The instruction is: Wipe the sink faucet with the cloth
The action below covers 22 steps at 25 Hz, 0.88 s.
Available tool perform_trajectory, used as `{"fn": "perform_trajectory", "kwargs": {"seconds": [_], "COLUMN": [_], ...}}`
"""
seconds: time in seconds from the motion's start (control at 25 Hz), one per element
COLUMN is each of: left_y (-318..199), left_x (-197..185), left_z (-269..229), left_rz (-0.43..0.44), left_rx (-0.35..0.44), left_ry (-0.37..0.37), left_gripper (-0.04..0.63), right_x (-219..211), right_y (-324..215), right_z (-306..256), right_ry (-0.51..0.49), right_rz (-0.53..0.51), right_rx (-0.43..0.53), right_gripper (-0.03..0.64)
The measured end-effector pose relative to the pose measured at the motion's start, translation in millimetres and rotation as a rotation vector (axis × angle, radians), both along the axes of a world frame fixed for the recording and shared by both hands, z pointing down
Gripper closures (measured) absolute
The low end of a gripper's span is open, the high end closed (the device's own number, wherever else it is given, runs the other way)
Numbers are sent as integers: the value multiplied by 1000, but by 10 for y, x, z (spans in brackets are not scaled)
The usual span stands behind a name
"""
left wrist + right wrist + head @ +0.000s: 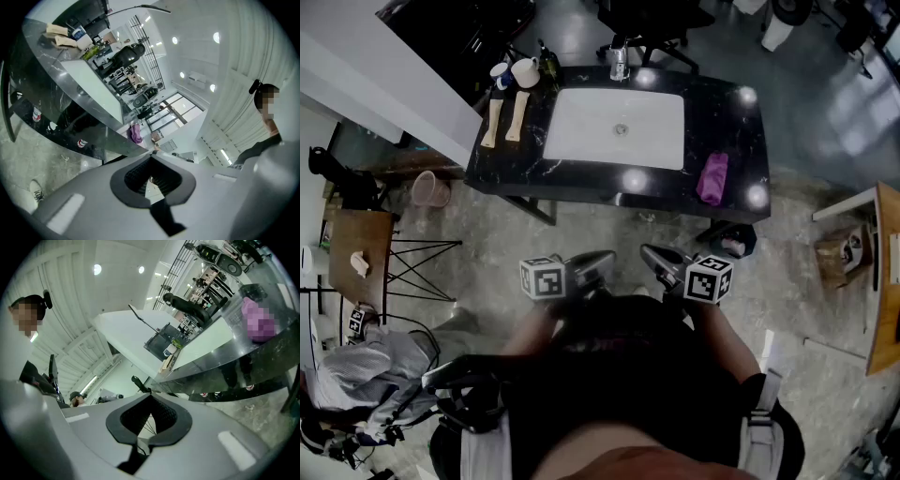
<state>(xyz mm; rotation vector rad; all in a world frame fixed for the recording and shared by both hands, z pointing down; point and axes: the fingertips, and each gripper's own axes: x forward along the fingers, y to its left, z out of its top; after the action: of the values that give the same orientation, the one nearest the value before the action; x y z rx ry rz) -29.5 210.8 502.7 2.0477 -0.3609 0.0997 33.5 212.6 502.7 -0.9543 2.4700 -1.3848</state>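
- Your left tool and right tool are both closed and empty, held at your waist, likely because work hasn't begun.
- The cloth lies at 1 o'clock on the tabletop.
- The faucet stands at 12, behind the sink.

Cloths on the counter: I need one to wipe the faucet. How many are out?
1. A purple cloth lies on the black counter, right of the white basin, near the front edge. Others could be hidden below the counter.
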Motion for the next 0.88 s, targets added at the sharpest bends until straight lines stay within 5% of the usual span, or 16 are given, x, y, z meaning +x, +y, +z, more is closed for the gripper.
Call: {"fn": "perform_trajectory", "kwargs": {"seconds": [0.6, 0.88], "left_y": [53, 73], "left_x": [-33, -48], "left_z": [59, 62], "left_rz": [1, -14], "left_rx": [-6, -21], "left_ry": [1, 23], "left_gripper": [595, 595], "right_x": [-2, 541], "right_y": [28, -214], "right_z": [63, 105], "right_ry": [3, 51], "right_rz": [15, 192], "right_rx": [-13, -31], "right_gripper": [604, 562]}}
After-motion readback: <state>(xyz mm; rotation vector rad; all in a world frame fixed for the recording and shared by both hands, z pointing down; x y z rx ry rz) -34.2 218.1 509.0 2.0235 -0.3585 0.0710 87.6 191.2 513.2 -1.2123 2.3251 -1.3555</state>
